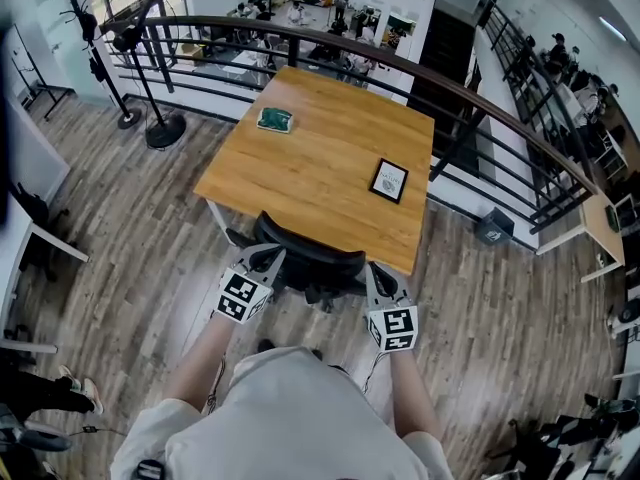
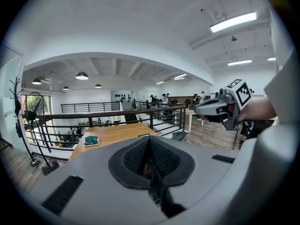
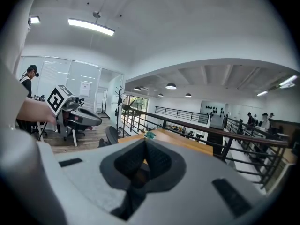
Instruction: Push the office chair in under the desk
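The black office chair stands at the near edge of the wooden desk, its backrest toward me and its seat partly under the top. My left gripper is at the backrest's left end and my right gripper at its right end; whether the tips touch it I cannot tell. Both are shut, pads together with nothing between them, as the left gripper view and the right gripper view show. Each looks over the desk; the chair is hidden below the gripper bodies there.
A green item and a black-framed card lie on the desk. A curved black railing runs behind it. A light stand stands on the floor at the left, a grey box at the right, a white desk far left.
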`<act>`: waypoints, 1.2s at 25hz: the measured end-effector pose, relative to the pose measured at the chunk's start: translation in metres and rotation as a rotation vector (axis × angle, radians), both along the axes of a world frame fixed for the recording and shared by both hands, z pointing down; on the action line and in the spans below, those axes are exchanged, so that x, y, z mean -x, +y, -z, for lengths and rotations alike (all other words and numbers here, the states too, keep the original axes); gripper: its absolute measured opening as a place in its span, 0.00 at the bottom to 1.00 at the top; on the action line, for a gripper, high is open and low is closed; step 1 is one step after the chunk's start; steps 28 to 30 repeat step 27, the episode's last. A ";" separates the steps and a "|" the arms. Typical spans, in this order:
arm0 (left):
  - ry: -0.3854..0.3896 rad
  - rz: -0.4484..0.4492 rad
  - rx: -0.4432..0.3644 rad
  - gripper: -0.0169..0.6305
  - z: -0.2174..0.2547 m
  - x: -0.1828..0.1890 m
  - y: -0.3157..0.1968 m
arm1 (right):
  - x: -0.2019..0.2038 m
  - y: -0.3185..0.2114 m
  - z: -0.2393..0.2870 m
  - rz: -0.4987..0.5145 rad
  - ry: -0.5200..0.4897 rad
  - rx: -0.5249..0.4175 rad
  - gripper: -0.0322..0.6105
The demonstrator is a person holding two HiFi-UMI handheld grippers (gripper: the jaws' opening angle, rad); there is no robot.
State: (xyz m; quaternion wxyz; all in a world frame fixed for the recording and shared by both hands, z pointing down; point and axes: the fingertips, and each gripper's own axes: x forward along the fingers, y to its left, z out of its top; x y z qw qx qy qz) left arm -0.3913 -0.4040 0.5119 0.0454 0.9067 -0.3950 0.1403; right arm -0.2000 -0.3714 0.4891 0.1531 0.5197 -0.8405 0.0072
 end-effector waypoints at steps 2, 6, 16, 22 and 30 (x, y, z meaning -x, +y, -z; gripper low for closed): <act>0.001 0.010 -0.001 0.02 0.002 0.003 0.000 | -0.003 0.000 0.002 -0.007 -0.006 -0.004 0.05; 0.000 0.020 -0.011 0.02 0.006 0.006 -0.004 | -0.010 -0.003 0.006 -0.022 -0.009 -0.010 0.05; -0.002 0.007 -0.032 0.02 0.015 -0.001 -0.012 | -0.013 -0.008 0.016 -0.037 0.000 -0.027 0.05; -0.014 -0.005 -0.031 0.02 0.012 0.000 -0.015 | -0.013 -0.010 0.016 -0.042 0.001 -0.028 0.05; -0.013 -0.008 -0.033 0.02 0.010 0.001 -0.013 | -0.010 -0.007 0.015 -0.039 0.004 -0.032 0.05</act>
